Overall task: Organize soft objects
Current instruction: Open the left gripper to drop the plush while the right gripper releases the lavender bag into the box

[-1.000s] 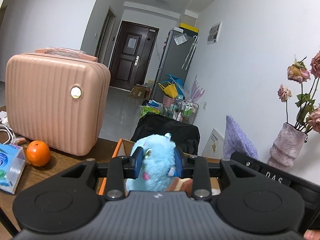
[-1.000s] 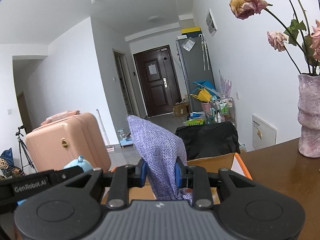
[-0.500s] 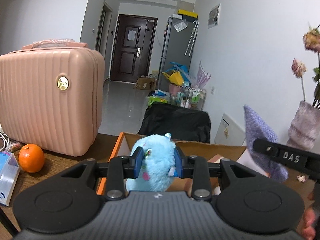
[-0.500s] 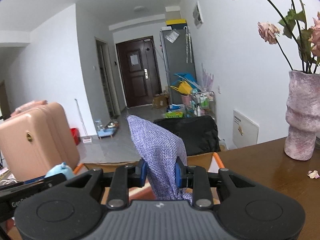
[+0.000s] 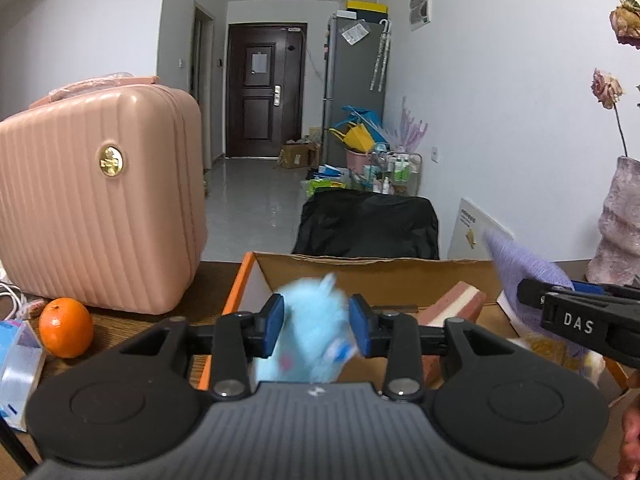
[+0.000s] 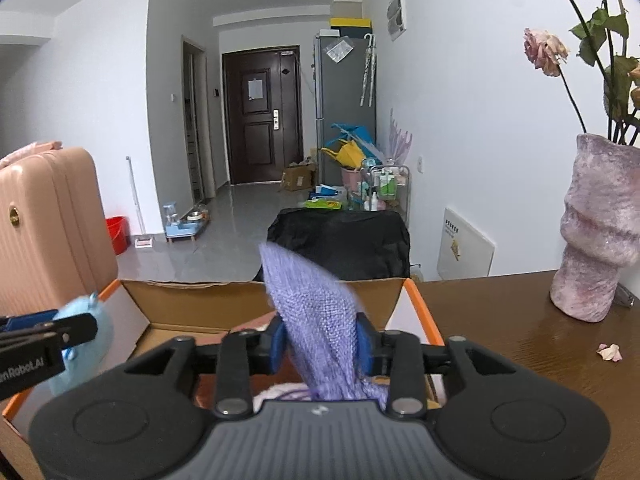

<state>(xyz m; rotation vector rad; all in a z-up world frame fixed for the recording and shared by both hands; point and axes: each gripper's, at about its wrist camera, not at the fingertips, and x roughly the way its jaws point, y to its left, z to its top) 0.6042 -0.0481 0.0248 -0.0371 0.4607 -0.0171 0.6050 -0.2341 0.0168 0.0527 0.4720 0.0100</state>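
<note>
A: Item one, nearest my left camera?

B: Left gripper (image 5: 316,325), fingers spreading. The blue plush toy (image 5: 308,336) sits between the pads, blurred; I see a gap at the right pad, so no firm pinch. It hangs over the near left part of the cardboard box (image 5: 360,270).

A: Item two?

B: Right gripper (image 6: 321,344), fingers likewise spreading. The purple knitted cloth (image 6: 316,316) stands up between them; whether the pads press it I cannot tell. It is above the box's near middle, its lower end trailing into the box.

A: Inside the box?

B: A pink-and-cream sponge block (image 5: 452,304) towards the box's right side, and something yellow, too blurred to name, under the right gripper.

A: Around the box?

B: Table (image 6: 500,320), dark wood, carrying the box. Left of the box: pink suitcase (image 5: 100,200), ribbed, upright; an orange (image 5: 66,333) in front of the suitcase. Right of the box: mauve vase (image 6: 600,232) with dried roses (image 6: 546,52); a fallen petal (image 6: 610,352) near its foot.

A: Beyond the box?

B: Black covered chair (image 5: 366,224) just behind it, then a grey fridge (image 5: 356,80) and a dark door (image 5: 262,92) far back.
</note>
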